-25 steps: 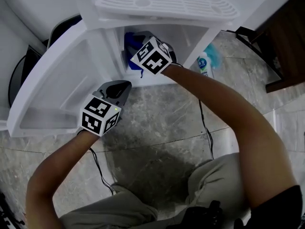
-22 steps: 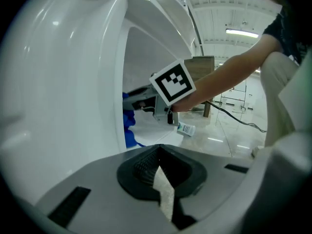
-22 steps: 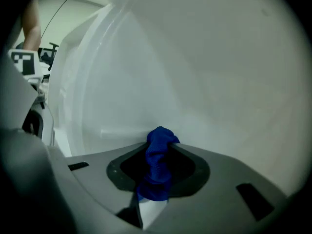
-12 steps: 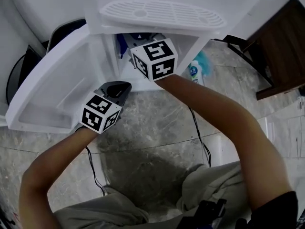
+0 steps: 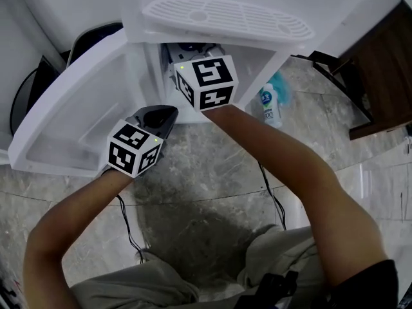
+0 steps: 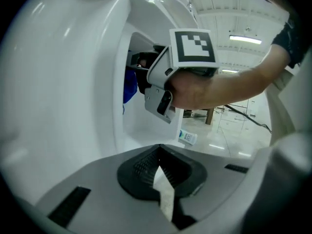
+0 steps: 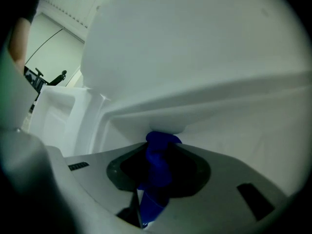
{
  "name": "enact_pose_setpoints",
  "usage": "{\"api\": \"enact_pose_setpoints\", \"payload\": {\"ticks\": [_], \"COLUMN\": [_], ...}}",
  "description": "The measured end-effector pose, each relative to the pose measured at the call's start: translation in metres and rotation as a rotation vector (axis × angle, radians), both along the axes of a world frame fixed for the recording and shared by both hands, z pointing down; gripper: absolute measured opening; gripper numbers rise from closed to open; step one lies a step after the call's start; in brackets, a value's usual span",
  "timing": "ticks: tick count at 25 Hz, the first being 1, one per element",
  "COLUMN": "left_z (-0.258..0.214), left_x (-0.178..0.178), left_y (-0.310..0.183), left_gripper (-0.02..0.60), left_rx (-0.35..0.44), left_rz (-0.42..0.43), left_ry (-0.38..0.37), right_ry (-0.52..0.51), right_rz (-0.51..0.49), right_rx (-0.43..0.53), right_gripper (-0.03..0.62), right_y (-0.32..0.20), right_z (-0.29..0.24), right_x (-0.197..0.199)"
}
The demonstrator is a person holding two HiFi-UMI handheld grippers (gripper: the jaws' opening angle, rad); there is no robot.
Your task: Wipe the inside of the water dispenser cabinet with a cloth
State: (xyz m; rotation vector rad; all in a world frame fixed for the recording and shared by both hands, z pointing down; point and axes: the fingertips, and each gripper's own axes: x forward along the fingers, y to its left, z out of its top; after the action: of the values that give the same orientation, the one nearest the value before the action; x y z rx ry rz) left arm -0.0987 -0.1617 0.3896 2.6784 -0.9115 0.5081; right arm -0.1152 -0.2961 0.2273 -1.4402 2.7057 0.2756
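The white water dispenser cabinet [image 5: 261, 53] stands open, its door [image 5: 71, 121] swung out to the left. My right gripper [image 7: 156, 172] reaches into the opening and is shut on a bunched blue cloth [image 7: 157, 160]. The cloth's tip touches a white ledge at the top of the inside. In the head view only that gripper's marker cube [image 5: 206, 82] shows, at the mouth of the cabinet. In the left gripper view the blue cloth [image 6: 128, 84] hangs inside the opening. My left gripper [image 5: 162, 116] is shut and holds nothing; it rests by the door's inner edge.
A drip grille [image 5: 225, 15] tops the cabinet. A spray bottle [image 5: 269, 105] lies on the stone floor right of the cabinet. Dark wooden furniture [image 5: 380, 63] stands at the far right, and a black round object [image 5: 26, 95] lies behind the door. Cables [image 5: 129, 224] trail across the floor.
My right gripper has risen inside the cabinet with the cloth and rolled, its cube now higher at the opening. The left gripper has stayed by the door.
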Motion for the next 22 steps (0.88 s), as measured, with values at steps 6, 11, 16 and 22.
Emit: {"api": "enact_pose_setpoints", "payload": {"ticks": [6, 11, 16, 22], "left_z": [0.003, 0.007, 0.009, -0.001], "left_x": [-0.017, -0.033, -0.032, -0.016], "left_y": [0.002, 0.011, 0.006, 0.001], "left_gripper": [0.006, 0.006, 0.006, 0.006], "left_rx": [-0.01, -0.021, -0.032, -0.019], "left_rz": [-0.011, -0.018, -0.027, -0.001], "left_ry": [-0.004, -0.011, 0.014, 0.053], "right_ry": [-0.057, -0.061, -0.045, -0.032], "right_rz": [0.113, 0.159, 0.148, 0.128], "right_rx": [-0.001, -0.006, -0.01, 0.012], "right_gripper": [0.08, 0.078, 0.078, 0.078], "right_y": [-0.041, -0.059, -0.044, -0.041], "right_z": [-0.001, -0.002, 0.0, -0.001], "right_x": [0.006, 0.01, 0.006, 0.005]}}
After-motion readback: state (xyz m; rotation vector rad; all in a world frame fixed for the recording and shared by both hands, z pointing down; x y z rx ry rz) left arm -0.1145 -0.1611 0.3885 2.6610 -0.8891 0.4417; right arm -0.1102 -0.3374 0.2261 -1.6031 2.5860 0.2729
